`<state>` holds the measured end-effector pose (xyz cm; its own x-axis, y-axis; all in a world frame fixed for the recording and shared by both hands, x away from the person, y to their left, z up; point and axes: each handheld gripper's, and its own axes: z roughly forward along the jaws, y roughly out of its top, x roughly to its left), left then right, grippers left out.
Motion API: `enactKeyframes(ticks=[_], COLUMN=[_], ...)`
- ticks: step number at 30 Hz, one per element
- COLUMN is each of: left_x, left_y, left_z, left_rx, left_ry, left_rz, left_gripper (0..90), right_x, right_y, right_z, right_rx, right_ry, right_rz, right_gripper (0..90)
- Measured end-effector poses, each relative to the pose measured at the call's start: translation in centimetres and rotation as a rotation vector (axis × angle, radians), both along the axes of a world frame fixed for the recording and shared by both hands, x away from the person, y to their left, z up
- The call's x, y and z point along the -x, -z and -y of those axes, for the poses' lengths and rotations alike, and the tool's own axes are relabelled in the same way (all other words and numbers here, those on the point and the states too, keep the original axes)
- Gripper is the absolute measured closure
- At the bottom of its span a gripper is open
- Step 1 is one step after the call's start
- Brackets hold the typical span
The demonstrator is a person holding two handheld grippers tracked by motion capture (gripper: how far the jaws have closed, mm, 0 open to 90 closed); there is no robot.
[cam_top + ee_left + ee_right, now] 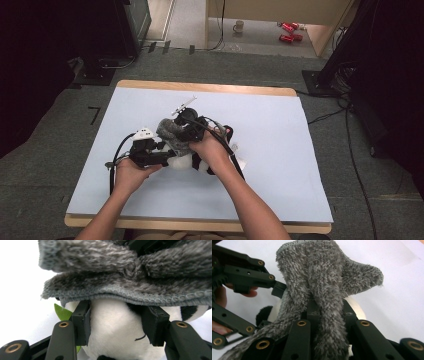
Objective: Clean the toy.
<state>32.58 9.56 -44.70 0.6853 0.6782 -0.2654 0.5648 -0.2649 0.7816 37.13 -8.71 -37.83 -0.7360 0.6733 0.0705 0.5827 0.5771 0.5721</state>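
High view first: at the left of the pale blue sheet covering the wooden-edged bench (150,107), the person's left hand (131,172) holds the left claw (162,150), which points right into a huddle of things at the bench's middle. That huddle is hard to sort out from above: a fuzzy grey knitted cloth (170,131) lies over a white and black plush panda toy (182,161), and the claws and hands cover most of both. Left gripper view makes the grip plainer: the two black jaws stand part-way apart and press the panda's white body (115,325) from either side, the cloth's stitched edge (140,293) drapes over the top of the toy and hides its head, and a small green leaf (61,312) pokes out beside the left jaw, its lower end cut off behind it. Further right in the high view, the right hand (212,149) holds the right claw (186,122), which points up and left. Right gripper view shows its jaws nearly closed on a bunched fold of the grey cloth (324,305), whose pile hides the pads; the panda (358,310) shows as slivers behind.
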Motion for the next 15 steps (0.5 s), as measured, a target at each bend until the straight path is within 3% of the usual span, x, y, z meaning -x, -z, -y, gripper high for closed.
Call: enactKeyframes(ticks=[4, 7, 10, 12, 15], left_x=[0.0, -0.1, -0.1, -0.1, 0.0], left_y=[0.0, 0.0, 0.0, 0.0, -0.1], left_z=[-0.1, -0.2, -0.2, -0.2, -0.1], left_rx=[-0.004, 0.004, 0.005, 0.005, 0.004], left_ry=[0.005, 0.005, 0.006, 0.010, 0.009], left_rz=[0.001, -0.009, -0.009, -0.006, 0.000], left_gripper=[47.1, 47.1, 47.2, 47.2, 47.2], right_x=[-0.3, -0.4, -0.6, -0.9, -1.2], right_y=[-0.1, -0.2, 0.1, 0.5, 0.9], right_z=[1.2, 2.2, 3.5, 4.8, 6.4], right_rx=[-0.020, -0.007, 0.040, 0.071, 0.012], right_ry=[0.020, 0.039, 0.066, 0.096, 0.110], right_rz=[-0.027, -0.020, -0.017, -0.045, -0.067], right_gripper=[75.8, 75.8, 75.9, 76.0, 76.0])
